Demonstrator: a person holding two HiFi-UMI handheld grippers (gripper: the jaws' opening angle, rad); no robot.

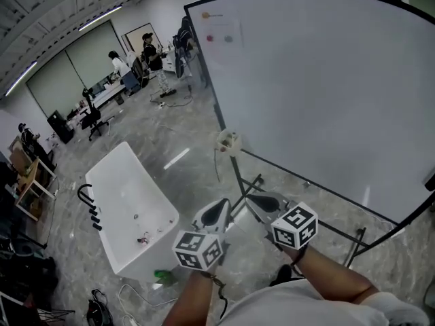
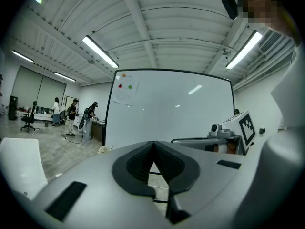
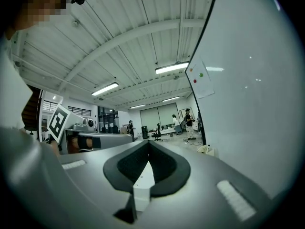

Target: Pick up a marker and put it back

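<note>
No marker shows in any view. A large whiteboard (image 1: 326,87) on a black-framed stand fills the right of the head view; it also shows in the left gripper view (image 2: 167,109) and the right gripper view (image 3: 257,104). A sheet with a red and a green magnet (image 1: 219,38) hangs at its top corner. A whitish lump (image 1: 228,141) sits at its lower corner. My left gripper (image 1: 219,209) and right gripper (image 1: 262,201) are held side by side close to my body, short of the board. Both are shut, pads tip to tip (image 2: 152,144) (image 3: 148,144), with nothing in them.
A long white table (image 1: 129,202) stands at the left, a green object (image 1: 163,275) on the floor by its near end. The board's stand legs (image 1: 353,240) run along the floor ahead. People (image 1: 153,53), desks and chairs are far back left.
</note>
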